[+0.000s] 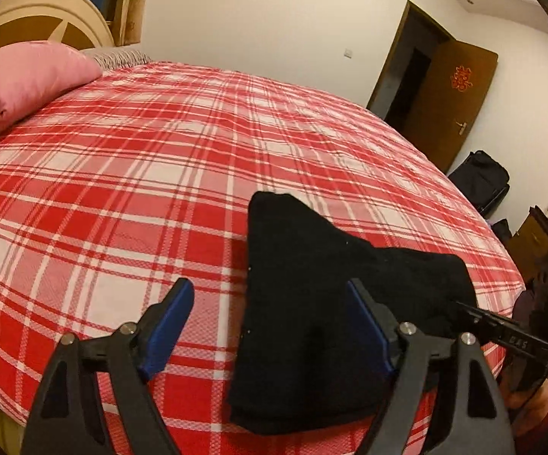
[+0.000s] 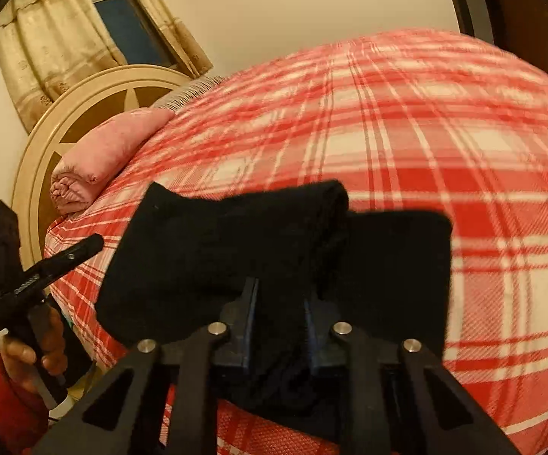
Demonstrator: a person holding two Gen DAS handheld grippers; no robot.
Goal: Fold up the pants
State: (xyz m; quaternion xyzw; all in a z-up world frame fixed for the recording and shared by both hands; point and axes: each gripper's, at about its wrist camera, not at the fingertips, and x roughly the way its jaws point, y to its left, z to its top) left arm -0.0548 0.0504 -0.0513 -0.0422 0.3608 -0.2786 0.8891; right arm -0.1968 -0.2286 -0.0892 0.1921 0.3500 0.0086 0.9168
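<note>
- Your left gripper (image 1: 270, 322) gapes wide with nothing between its blue pads, its right finger just beside the black pants (image 1: 330, 303) bunched on the plaid bedspread (image 1: 122, 189).
- Only the right wrist view shows your right gripper (image 2: 279, 316) clamped on the pants' (image 2: 236, 250) near edge.
- Only the left view shows the door (image 1: 452, 106).

Both wrist views low over the bed (image 1: 160, 151), sharing the pants (image 1: 311, 303).
</note>
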